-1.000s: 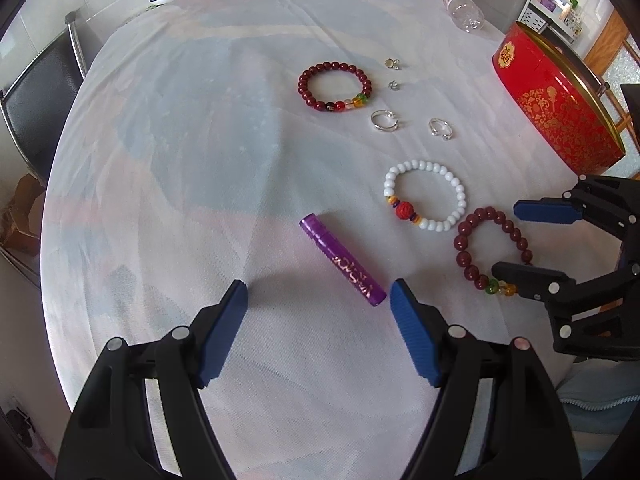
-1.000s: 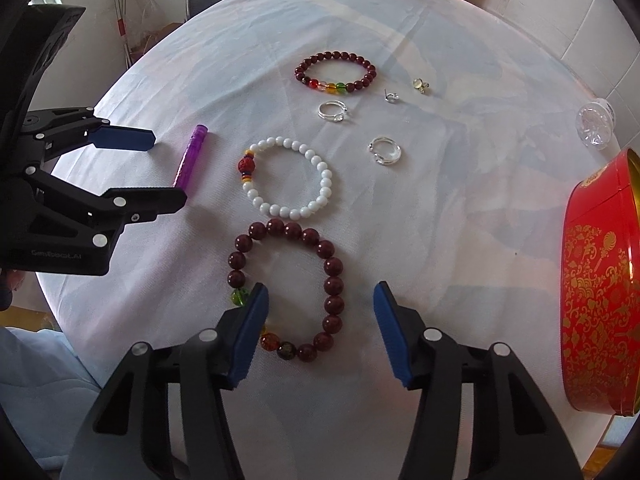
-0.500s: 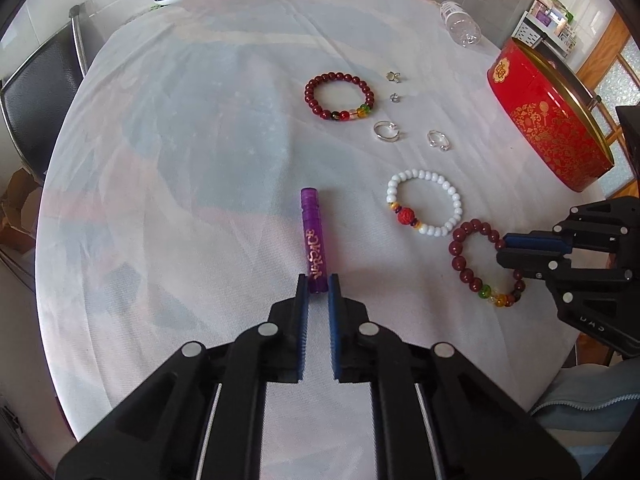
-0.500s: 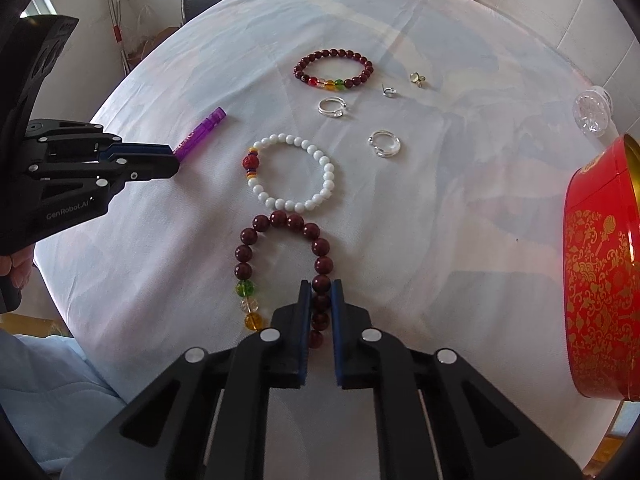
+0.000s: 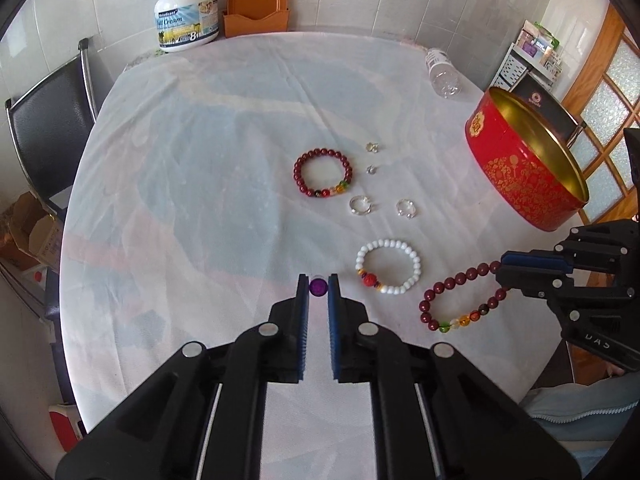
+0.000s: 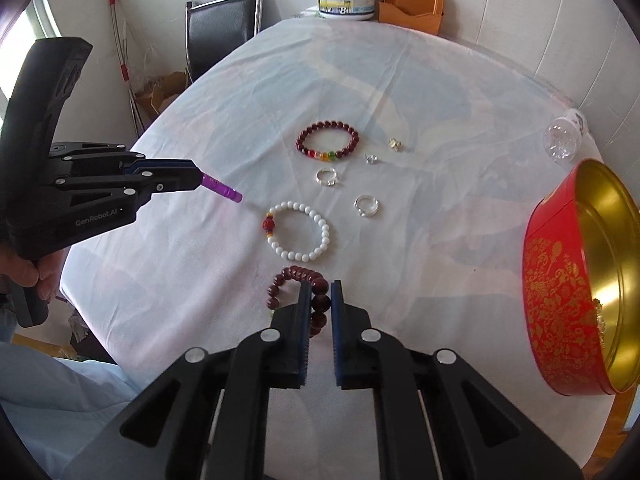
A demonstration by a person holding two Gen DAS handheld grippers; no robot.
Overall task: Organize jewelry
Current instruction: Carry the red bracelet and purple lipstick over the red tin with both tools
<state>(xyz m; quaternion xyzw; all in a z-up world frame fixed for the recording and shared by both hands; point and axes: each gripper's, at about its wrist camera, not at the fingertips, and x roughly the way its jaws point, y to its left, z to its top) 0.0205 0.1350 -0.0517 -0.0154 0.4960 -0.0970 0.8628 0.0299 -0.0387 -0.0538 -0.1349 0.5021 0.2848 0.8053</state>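
Observation:
My left gripper is shut on a purple tube and holds it above the table; the tube also sticks out of its fingers in the right wrist view. My right gripper is shut on a dark red bead bracelet, which hangs lifted from its tips in the left wrist view. On the white cloth lie a white bead bracelet, another dark red bracelet, two silver rings and two small earrings. An open red tin stands at the right.
A lying clear bottle, a milk powder tub and an orange holder are at the table's far edge. A black chair stands at the left. The table edge runs close in front of both grippers.
Both grippers went from open to shut: the left closed on the purple tube, the right on the near dark red bracelet. Both have since lifted their objects off the cloth.

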